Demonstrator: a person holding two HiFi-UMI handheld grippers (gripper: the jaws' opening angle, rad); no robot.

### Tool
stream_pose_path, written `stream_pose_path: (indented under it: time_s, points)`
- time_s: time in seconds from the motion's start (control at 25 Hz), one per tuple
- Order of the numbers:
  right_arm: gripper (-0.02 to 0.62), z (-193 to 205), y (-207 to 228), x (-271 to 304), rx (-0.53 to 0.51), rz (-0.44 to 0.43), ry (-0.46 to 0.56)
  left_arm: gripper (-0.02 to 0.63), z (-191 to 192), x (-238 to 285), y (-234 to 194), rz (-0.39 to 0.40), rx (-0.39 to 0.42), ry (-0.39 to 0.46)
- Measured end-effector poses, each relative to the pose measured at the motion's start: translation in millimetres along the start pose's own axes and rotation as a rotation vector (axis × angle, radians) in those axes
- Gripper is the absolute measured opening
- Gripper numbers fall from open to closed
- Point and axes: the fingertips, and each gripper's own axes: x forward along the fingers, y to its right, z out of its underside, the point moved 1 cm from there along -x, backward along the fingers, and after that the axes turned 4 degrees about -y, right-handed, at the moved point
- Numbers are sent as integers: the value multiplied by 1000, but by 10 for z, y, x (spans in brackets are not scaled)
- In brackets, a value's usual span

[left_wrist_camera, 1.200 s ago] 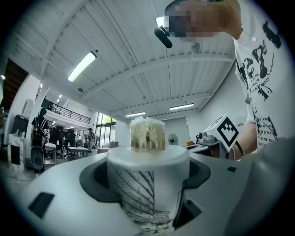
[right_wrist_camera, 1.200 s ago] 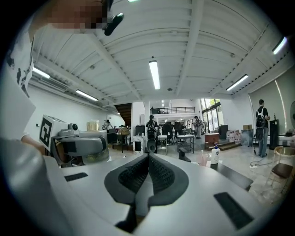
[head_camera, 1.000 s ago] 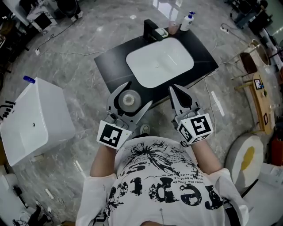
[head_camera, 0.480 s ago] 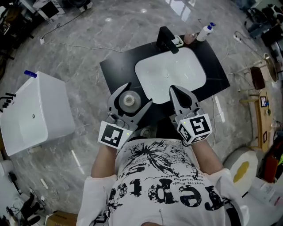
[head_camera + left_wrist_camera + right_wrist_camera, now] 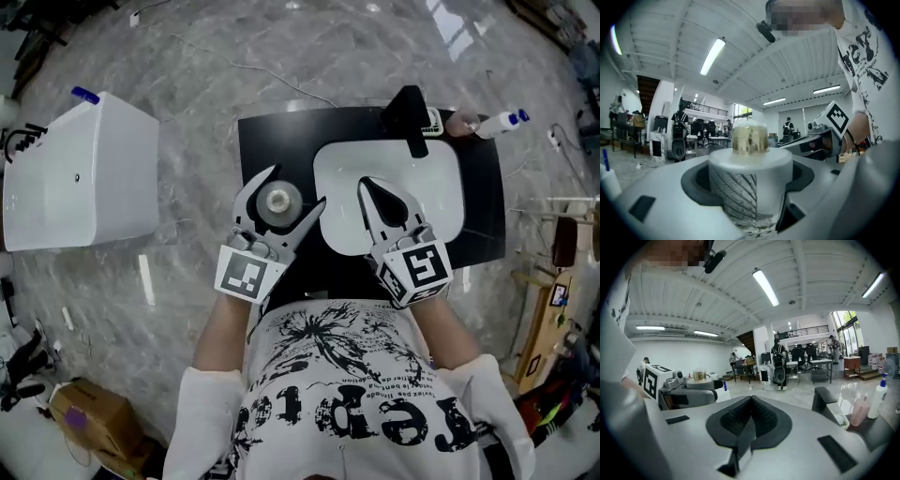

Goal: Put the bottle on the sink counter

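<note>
Over the black sink counter, the left gripper pinches the bottle; the right gripper is pressed together.

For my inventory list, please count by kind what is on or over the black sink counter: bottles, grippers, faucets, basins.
Bottles: 3 (held bottle, pink bottle, white bottle)
Grippers: 2 (left gripper, right gripper)
Faucets: 1 (black faucet)
Basins: 1 (white basin)
Total: 7
</note>
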Motion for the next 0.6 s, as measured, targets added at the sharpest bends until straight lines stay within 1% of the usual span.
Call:
stream_pose_path:
  time_s: [0.16,0.32,0.48,0.6]
  points:
    - [15,118,172,495,-11,-92,-30,347,333,272,-342,-118,-38,-46]
    - [15,291,396,914,-45,-136,-38,348,670,545,-596,-185,-72,-83]
    - [15,530,560,1206,-37,-170,-59,347,1037,734,-805,-223,-80,-119]
    - [15,669,629,1407,-52,-180,-69,347,1359,844,-971,-224,-74,-190]
